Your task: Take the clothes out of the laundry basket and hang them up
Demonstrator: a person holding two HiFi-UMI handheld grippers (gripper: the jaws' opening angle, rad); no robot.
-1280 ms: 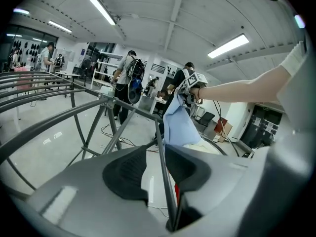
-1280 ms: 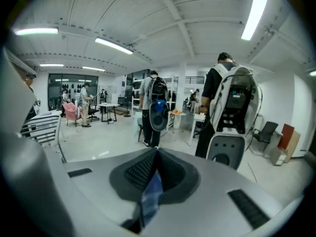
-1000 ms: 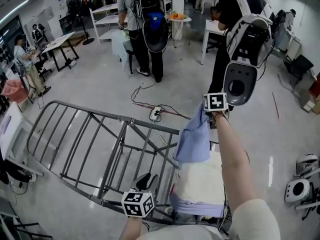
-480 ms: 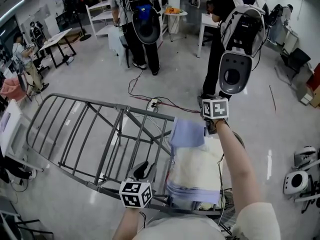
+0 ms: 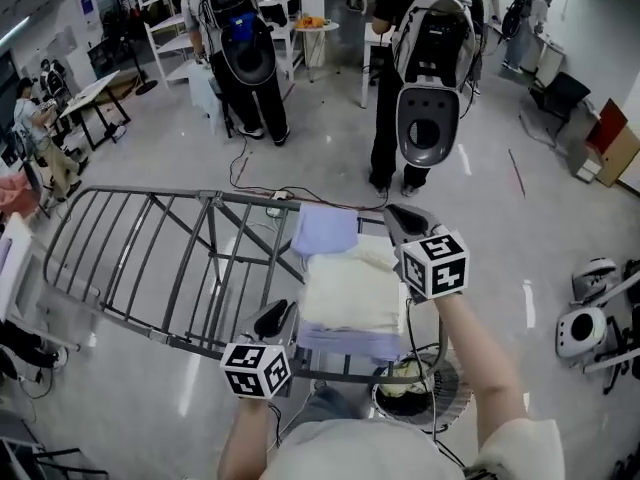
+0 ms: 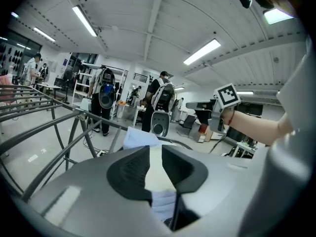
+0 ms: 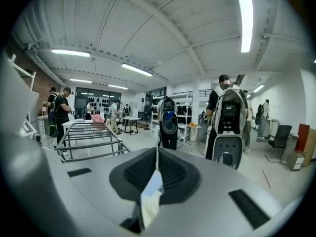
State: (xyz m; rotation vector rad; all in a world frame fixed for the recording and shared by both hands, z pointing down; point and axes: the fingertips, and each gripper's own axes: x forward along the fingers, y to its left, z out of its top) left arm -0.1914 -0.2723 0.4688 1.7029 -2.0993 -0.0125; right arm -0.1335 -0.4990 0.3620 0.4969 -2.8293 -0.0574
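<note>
**Towel and cloth on the rack, both grippers at its near side**

A grey rack (image 5: 150, 258) lies across the middle of the floor. A cream towel (image 5: 350, 288) is draped over the rack's right end. A lilac cloth (image 5: 325, 230) touches the towel's far edge.

The right gripper (image 5: 398, 220) is just off the rack's right end, beside the towel. Its jaws have just been closing, seemingly on nothing. The left gripper (image 5: 277, 315) is at the rack's near rail, just left of the towel. Its jaws have also been closing, with nothing between them.

A basket (image 5: 447, 383) shows below the rack's near right corner. Beyond the rack stand a person (image 5: 260, 113) and another person (image 5: 385, 138).
</note>
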